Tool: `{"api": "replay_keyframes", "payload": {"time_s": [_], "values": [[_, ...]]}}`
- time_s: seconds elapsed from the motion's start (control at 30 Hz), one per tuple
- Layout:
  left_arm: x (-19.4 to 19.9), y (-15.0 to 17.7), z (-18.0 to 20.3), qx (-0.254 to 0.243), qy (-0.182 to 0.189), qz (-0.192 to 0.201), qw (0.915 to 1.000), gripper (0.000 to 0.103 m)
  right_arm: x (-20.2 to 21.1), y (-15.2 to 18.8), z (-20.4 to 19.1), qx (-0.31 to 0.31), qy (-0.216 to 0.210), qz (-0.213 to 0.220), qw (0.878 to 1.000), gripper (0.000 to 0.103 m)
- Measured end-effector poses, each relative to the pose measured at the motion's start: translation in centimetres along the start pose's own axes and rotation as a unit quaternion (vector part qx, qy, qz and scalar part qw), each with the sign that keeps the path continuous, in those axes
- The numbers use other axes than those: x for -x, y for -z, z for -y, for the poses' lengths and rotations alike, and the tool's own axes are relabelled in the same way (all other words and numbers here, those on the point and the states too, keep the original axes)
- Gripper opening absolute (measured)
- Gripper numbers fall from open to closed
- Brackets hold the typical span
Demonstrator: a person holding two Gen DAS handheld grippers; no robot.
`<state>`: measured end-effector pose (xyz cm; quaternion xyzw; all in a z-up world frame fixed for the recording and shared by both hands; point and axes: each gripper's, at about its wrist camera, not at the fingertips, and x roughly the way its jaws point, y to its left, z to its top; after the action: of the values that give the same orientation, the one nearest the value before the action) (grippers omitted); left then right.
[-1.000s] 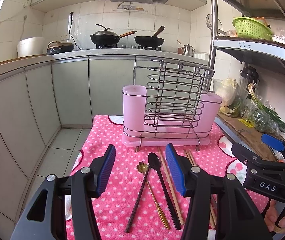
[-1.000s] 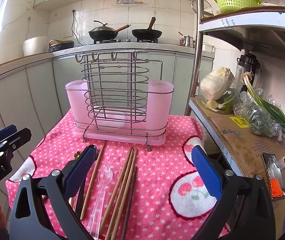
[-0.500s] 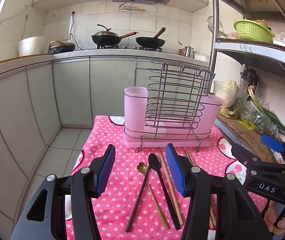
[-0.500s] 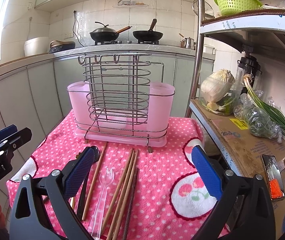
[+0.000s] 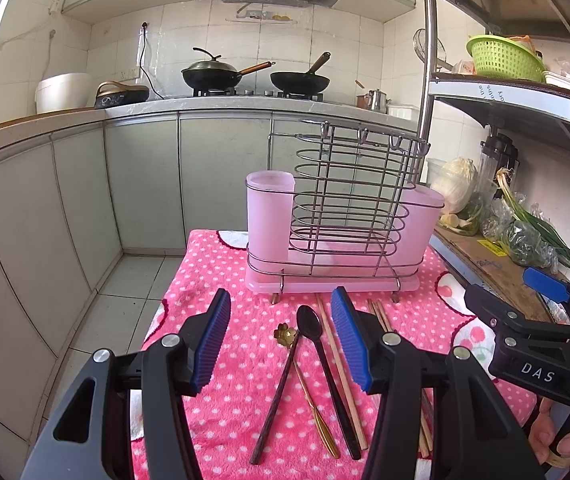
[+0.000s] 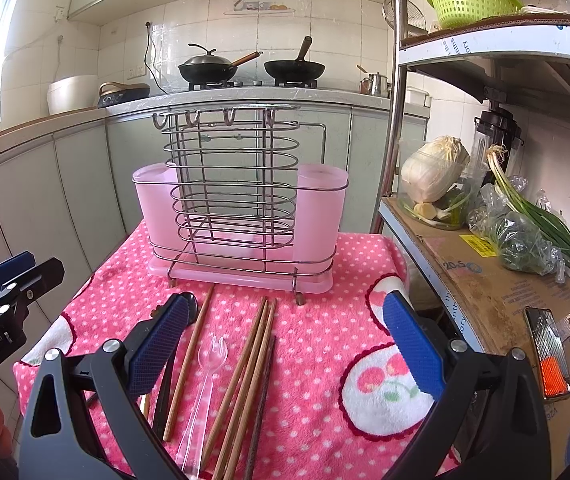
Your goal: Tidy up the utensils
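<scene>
A wire utensil rack with pink cups [image 5: 337, 232] [image 6: 241, 216] stands at the far end of a pink dotted cloth [image 5: 229, 360] [image 6: 325, 344]. In front of it lie a black spoon [image 5: 325, 364], a gold spoon [image 5: 305, 380], a dark chopstick [image 5: 277, 392], wooden chopsticks [image 6: 245, 376] and a clear plastic fork [image 6: 205, 384]. My left gripper [image 5: 281, 340] is open and empty, low over the spoons. My right gripper [image 6: 285, 344] is open and empty over the chopsticks.
A metal shelf on the right holds cabbage [image 6: 433, 172], bagged greens [image 6: 525, 236], a cardboard sheet [image 6: 497, 292] and a green basket [image 6: 469, 0]. A counter with two woks [image 5: 253, 76] runs behind. Tiled floor [image 5: 125, 292] lies left of the table.
Both grippers have tilted up slightly, so the rack sits a little lower in both views. Nothing on the cloth has moved.
</scene>
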<state>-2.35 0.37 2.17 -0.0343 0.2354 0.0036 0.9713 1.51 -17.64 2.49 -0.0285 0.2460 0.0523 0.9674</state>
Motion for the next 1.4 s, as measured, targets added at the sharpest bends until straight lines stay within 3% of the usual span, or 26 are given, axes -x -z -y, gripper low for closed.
{"api": "replay_keyframes", "payload": {"time_s": [0.53, 0.7, 0.83, 0.93, 1.07, 1.13, 1.3, 1.4], "values": [[-2.7, -0.8, -2.0, 0.002, 0.004, -0.035, 0.9994, 0.052, -2.0, -0.9, 2.4, -0.019, -0.013, -0.034, 0.999, 0.098], [-4.4, -1.6, -3.7, 0.003, -0.003, -0.066, 0.9978, 0.052, -3.2, -1.3, 4.2, -0.037, -0.047, -0.074, 0.996, 0.098], [-6.3, -2.1, -5.5, 0.014, 0.017, -0.112, 0.9934, 0.052, -4.0, -1.5, 5.5, -0.061, -0.058, -0.095, 0.992, 0.098], [-8.1, -2.3, -6.4, 0.026, 0.035, -0.155, 0.987, 0.05, -4.5, -1.6, 6.4, -0.088, -0.076, -0.101, 0.988, 0.098], [-10.5, -2.2, -6.4, 0.043, 0.072, -0.218, 0.9724, 0.031, -6.0, -1.6, 6.8, -0.095, -0.079, -0.129, 0.984, 0.098], [-11.6, -1.9, -5.9, 0.043, 0.088, -0.244, 0.9647, 0.026, -6.7, -1.3, 6.9, -0.1, -0.081, -0.144, 0.981, 0.098], [-14.1, -1.1, -3.6, 0.021, 0.119, -0.3, 0.9462, 0.019, -8.5, -0.5, 7.5, -0.125, -0.099, -0.173, 0.972, 0.098], [-16.1, -0.2, -1.9, -0.006, 0.118, -0.335, 0.9347, 0.011, -9.0, -0.3, 7.5, -0.128, -0.11, -0.188, 0.968, 0.094]]}}
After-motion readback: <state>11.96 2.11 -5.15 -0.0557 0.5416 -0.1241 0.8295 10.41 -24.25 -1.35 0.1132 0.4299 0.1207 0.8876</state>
